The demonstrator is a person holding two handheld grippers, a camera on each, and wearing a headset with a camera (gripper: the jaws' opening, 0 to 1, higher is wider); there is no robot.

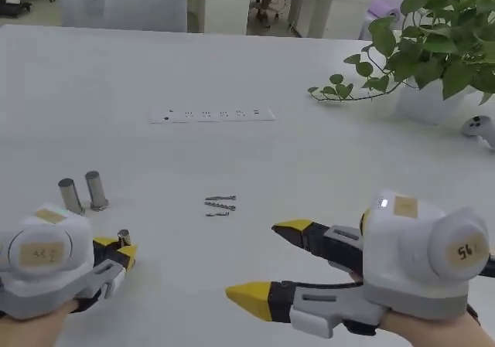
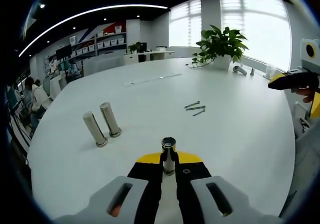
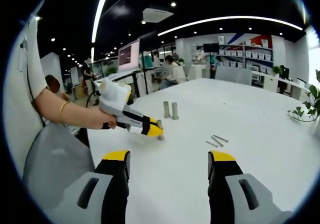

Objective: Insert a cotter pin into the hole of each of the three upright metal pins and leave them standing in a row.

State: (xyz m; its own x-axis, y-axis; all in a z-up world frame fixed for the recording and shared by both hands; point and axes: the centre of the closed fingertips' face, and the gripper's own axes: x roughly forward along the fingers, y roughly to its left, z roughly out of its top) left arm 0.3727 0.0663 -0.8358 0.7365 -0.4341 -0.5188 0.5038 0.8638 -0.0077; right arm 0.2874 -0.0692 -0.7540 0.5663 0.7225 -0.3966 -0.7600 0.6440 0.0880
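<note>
A broad white counter [image 1: 232, 76] is seen. Over it the yellow-tipped right tongs [image 1: 267, 260] are held wide apart and empty. The left tongs [image 1: 122, 251] are clamped on a short grey cylindrical metal pin [image 2: 168, 151], held upright. Two matching upright metal pins [image 1: 96, 188] are stood close together just beyond it. Three small grey cotter pins [image 1: 220, 205] are laid mid-counter, well apart from them.

Three metal pins [image 1: 96, 190], three cotter pins [image 1: 220, 205], one plant [image 1: 433, 45]
</note>
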